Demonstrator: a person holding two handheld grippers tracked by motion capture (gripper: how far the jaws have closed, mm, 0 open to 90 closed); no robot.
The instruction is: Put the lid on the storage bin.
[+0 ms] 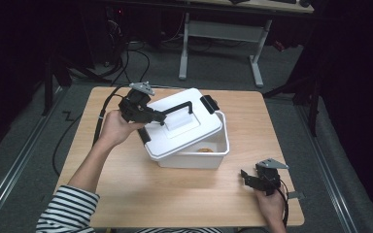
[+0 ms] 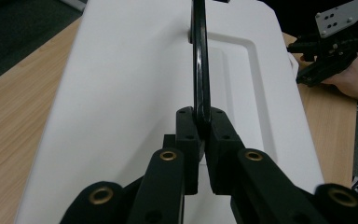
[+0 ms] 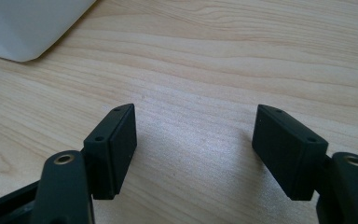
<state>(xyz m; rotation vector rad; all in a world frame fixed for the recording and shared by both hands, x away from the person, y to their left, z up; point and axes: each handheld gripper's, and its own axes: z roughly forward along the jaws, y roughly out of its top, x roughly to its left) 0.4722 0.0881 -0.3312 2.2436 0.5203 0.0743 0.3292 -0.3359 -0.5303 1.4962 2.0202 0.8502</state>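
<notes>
A white plastic box (image 1: 194, 158) stands mid-table. Its white lid (image 1: 196, 127) lies askew over the box, leaving the front right part uncovered. Inside that gap I see a small brown item (image 1: 204, 150). My left gripper (image 1: 161, 117) is shut on the lid's black handle (image 1: 177, 108). In the left gripper view the jaws (image 2: 203, 126) pinch the thin black handle (image 2: 199, 70) above the lid (image 2: 130, 93). My right gripper (image 1: 246, 177) rests low near the table's front right corner, open with nothing in it. Its jaws (image 3: 196, 135) stand wide over bare wood.
The wooden table (image 1: 175, 194) has room in front of the box and at both sides. Black latches (image 1: 209, 104) sit on the lid's ends. The box corner (image 3: 23, 28) lies left of the right gripper. A white desk frame (image 1: 223, 34) stands behind on the floor.
</notes>
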